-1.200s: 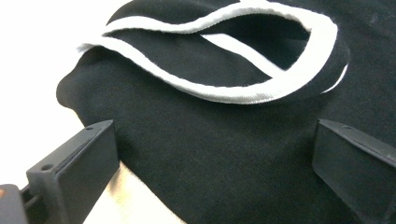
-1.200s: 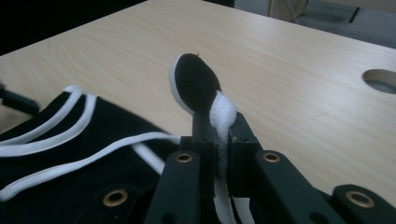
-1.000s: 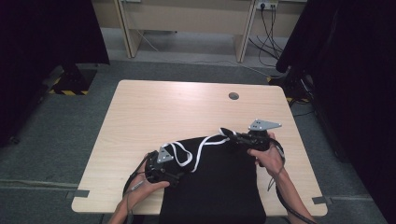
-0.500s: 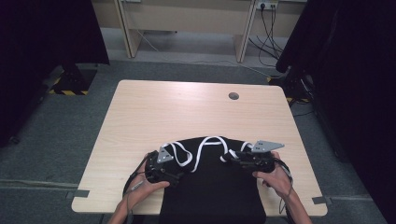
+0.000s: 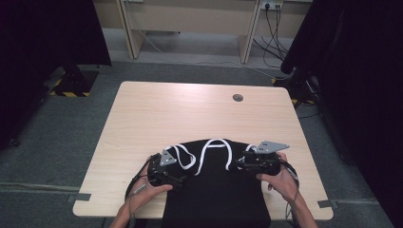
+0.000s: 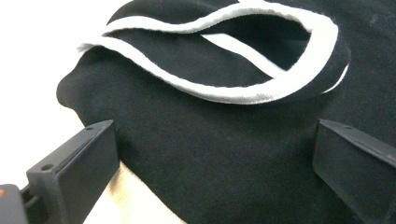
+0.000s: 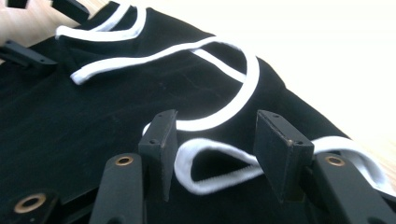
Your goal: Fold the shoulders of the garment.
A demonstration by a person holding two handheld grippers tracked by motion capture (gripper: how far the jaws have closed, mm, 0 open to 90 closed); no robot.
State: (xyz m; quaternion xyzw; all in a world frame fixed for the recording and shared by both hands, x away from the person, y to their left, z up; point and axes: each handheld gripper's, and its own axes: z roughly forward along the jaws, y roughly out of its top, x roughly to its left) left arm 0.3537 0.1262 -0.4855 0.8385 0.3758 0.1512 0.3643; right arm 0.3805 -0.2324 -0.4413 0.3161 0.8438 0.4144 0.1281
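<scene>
Two grippers, left gripper [image 5: 179,176] and right gripper [image 7: 212,140], are seen released over matte black knit garment [image 5: 216,194]; ribbed white trim [image 7: 219,175] is resolved between the right's just-opened jaws.

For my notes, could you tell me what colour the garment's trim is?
White, on a black garment; the trim shows best in the right gripper view.

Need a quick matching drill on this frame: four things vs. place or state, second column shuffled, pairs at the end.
Things:
1. black garment
2. white trim
3. left tool
4. round hole

Place or state:
A. in the table top, far side
B. jaws wide apart over black fabric
C. hangs over the near table edge
D. loops along the garment's far edge

The right tool has just been opening, with a loop of trim between its jaws.

Pairs: 1-C, 2-D, 3-B, 4-A
</scene>
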